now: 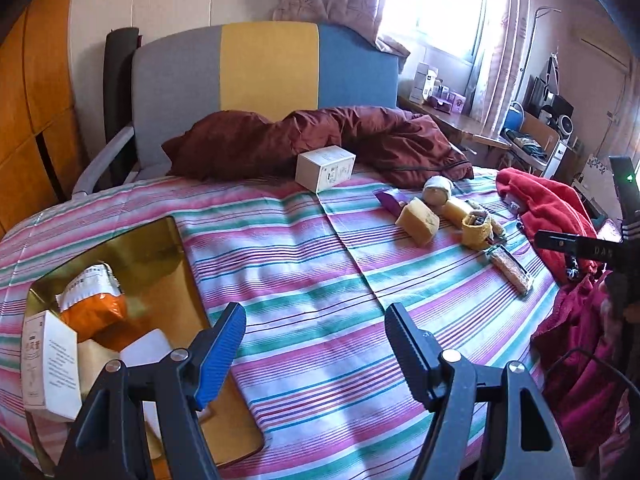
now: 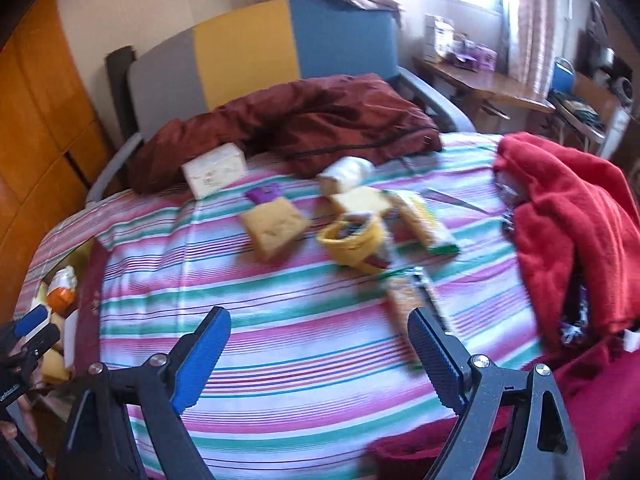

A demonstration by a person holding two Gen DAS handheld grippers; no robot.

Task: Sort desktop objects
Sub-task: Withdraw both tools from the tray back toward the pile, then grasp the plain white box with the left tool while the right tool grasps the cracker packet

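Both grippers, left gripper and right gripper, hang spread and empty over the bed; the right should approach the snack bar at one o'clock squarely before closing.

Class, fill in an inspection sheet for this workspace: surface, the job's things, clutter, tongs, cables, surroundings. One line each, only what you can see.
Surface: striped sheet, wrinkled.
Job's things: gold tray holding an orange packet and a carton; still loose are a white box, yellow sponge, yellow cup and snack bar.
Clutter: maroon quilt, red blanket.
Tongs: left tongs open and empty; right tongs open and empty, over the sheet.
Cables: a dark cable at the right edge.
Surroundings: colour-block headboard, window, side desk.
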